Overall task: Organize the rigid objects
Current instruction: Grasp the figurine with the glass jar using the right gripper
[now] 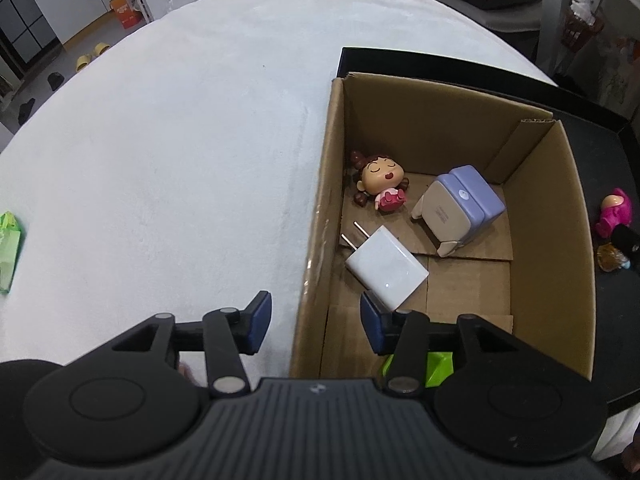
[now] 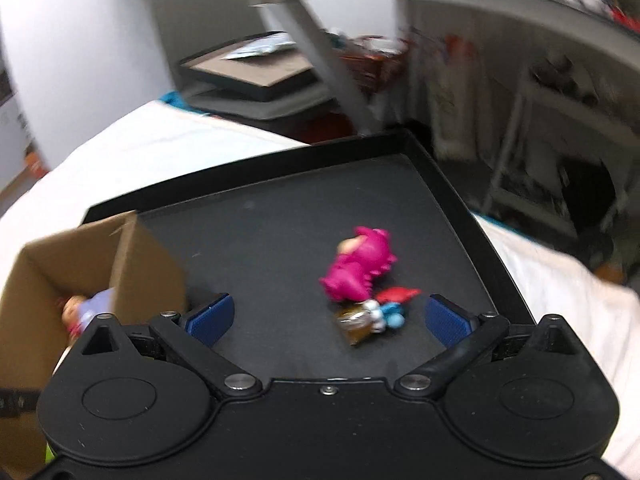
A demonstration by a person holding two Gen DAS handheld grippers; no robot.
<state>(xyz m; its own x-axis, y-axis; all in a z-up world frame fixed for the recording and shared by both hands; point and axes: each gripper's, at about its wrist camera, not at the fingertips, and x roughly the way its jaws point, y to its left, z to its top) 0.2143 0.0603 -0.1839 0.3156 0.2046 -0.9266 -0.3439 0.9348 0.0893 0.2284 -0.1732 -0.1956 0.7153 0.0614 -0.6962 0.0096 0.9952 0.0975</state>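
A cardboard box (image 1: pixel 324 216) stands on a black tray (image 2: pixel 280 216). Inside lie a doll figure (image 1: pixel 380 182), a white charger plug (image 1: pixel 386 266), a purple and cream block toy (image 1: pixel 460 208) and a green piece (image 1: pixel 438 366) half hidden by my fingers. My left gripper (image 1: pixel 312 322) hangs open over the box's left wall, empty. On the tray right of the box lie a pink figure (image 2: pixel 360 266) and a small brown, red and blue toy (image 2: pixel 376 312). My right gripper (image 2: pixel 330 316) is open just above them, holding nothing; this view is blurred.
A white cloth (image 1: pixel 180 140) covers the table. A green packet (image 1: pixel 8 252) lies at its left edge. The box (image 2: pixel 80 256) fills the tray's left part. Behind the table stand a stacked black tray (image 2: pixel 256 72), a grey metal post (image 1: pixel 554 12) and shelves.
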